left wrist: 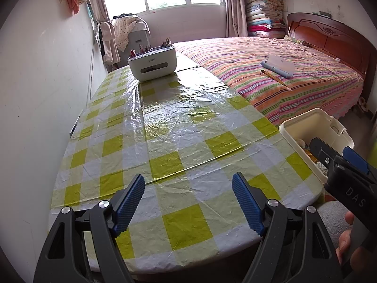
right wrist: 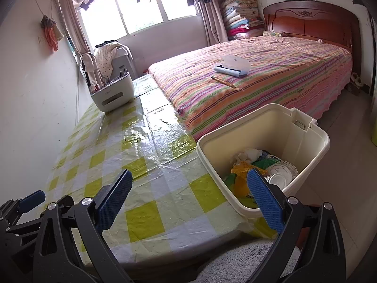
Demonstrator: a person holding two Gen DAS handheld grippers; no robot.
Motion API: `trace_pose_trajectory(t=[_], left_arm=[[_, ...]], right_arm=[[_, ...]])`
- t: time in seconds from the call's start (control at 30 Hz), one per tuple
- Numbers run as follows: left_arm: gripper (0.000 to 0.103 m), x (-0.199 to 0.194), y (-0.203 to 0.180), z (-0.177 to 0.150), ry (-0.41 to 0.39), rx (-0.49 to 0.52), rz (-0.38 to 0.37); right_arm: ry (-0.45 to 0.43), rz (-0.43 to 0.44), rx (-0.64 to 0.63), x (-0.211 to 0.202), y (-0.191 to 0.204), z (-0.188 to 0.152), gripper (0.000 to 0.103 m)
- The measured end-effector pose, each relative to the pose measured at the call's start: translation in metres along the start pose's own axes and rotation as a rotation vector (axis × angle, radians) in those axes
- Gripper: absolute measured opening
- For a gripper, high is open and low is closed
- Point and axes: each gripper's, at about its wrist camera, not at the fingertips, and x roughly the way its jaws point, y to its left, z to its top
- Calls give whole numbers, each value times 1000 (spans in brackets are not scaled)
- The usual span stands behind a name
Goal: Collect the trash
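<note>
Trash, a crumpled mix of yellow wrapper, white tissue and green scraps point(right wrist: 254, 167), lies in the one cream plastic bin point(right wrist: 313, 136) at the table's near right corner, touching its edge. The right gripper point(right wrist: 188, 200) is nearer it, jaws apart and empty; the left gripper point(left wrist: 188, 202) likewise gapes over bare checked tablecloth point(left wrist: 165, 129).

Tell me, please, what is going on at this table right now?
A person is collecting trash with a hand-held gripper in each hand. The left hand-held gripper and the right hand-held gripper both hover open and empty over the green checked tablecloth. The cream bin at the table's right edge already holds wrappers and paper scraps. No loose trash shows on the table; only a white desk organizer stands at its far end.
</note>
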Motion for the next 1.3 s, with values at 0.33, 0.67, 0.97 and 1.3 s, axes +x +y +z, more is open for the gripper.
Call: trace_pose_trajectory(t=[0.33, 0.67, 0.97, 1.3], left_arm=[[75, 0, 1, 1, -1, -5, 1], [75, 2, 4, 0, 5, -10, -1], [75, 0, 8, 0, -5, -31, 0], [75, -2, 12, 2, -7, -34, 5]], right_arm=[[10, 3, 8, 3, 1, -2, 96], [14, 2, 9, 3, 0, -4, 96], [18, 1, 9, 3, 1, -4, 96], [23, 4, 5, 4, 3, -6, 96]])
